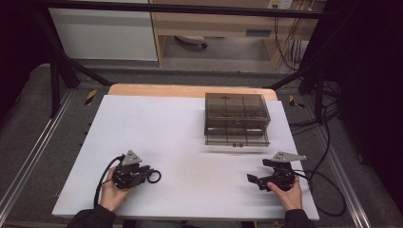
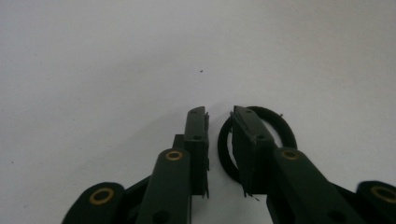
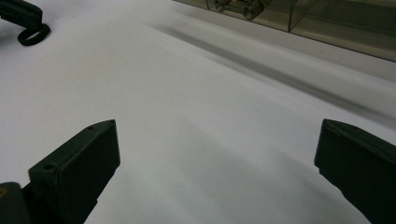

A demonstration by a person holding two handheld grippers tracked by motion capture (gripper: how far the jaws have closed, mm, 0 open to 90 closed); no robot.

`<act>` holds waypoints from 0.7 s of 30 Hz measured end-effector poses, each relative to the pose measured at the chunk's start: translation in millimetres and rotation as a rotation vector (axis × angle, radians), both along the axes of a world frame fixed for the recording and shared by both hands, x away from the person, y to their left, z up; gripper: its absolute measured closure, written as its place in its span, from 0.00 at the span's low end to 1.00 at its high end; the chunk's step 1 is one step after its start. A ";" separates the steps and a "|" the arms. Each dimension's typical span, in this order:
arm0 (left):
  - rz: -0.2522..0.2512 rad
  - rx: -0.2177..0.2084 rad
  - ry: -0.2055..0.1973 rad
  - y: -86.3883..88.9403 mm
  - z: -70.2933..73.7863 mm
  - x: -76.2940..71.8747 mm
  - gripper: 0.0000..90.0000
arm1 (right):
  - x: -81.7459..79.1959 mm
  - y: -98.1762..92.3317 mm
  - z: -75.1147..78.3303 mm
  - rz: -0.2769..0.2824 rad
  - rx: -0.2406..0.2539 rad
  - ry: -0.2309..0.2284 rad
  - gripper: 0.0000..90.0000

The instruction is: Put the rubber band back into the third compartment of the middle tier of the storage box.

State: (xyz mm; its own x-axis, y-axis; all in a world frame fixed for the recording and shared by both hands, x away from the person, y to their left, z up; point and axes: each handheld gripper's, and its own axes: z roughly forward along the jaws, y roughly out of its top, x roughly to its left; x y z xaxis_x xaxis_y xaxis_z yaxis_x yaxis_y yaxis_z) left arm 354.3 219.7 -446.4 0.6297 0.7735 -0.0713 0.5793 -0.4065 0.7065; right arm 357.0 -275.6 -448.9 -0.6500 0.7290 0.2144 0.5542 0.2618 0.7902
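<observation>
Nearest: left gripper, jaws standing slightly parted, one of them lying over a black ring that is resting flat on the white table; nothing is being grasped. Right gripper, jaws spread wide, holding nothing. Farther off: smoky clear drawer box, its lowest drawer pulled out. Judgement: the ring pick-up is seemingly just beginning; next, the left jaws need to close across the band.

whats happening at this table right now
A person holds a gripper in each hand over a white table. The left gripper sits at a black ring, one jaw poking through it, jaws nearly closed but not clamping. The right gripper is wide open, empty. A smoky clear drawer box stands untouched beyond.
</observation>
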 end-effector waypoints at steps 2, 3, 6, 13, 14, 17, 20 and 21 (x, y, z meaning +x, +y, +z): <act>-0.004 0.008 0.001 -0.5 -0.1 -0.1 0.88 | 0.0 0.0 0.0 0.000 0.000 0.000 0.01; -0.003 0.006 0.003 -0.9 -0.3 -0.2 0.89 | 0.1 -0.1 0.0 0.000 -0.002 0.000 0.01; -0.003 0.013 0.009 -1.4 -0.8 0.0 0.90 | 0.2 -0.1 -0.1 0.000 -0.003 0.000 0.01; 0.004 0.013 0.020 -2.2 -1.5 0.3 0.93 | 0.1 -0.2 0.0 0.000 -0.003 0.000 0.01; 0.006 0.014 0.020 -2.2 -1.5 0.3 0.95 | 0.2 -0.2 0.0 0.001 -0.003 0.000 0.01; 0.010 0.013 0.022 -2.2 -1.5 0.4 0.95 | 0.1 -0.2 0.0 0.000 -0.004 0.000 0.01; 0.013 0.012 0.024 -2.3 -1.4 0.4 0.96 | 0.1 -0.3 0.1 0.001 -0.005 0.001 0.01; 0.014 0.011 0.025 -2.2 -1.4 0.5 0.96 | 0.1 -0.3 0.0 0.000 -0.005 0.001 0.01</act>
State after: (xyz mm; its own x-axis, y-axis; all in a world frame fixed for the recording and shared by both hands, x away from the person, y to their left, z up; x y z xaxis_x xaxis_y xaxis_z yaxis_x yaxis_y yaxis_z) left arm 354.8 217.4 -447.7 0.6172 0.7830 -0.0778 0.6021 -0.4063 0.6873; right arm 357.2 -275.9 -448.9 -0.6501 0.7298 0.2114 0.5546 0.2655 0.7886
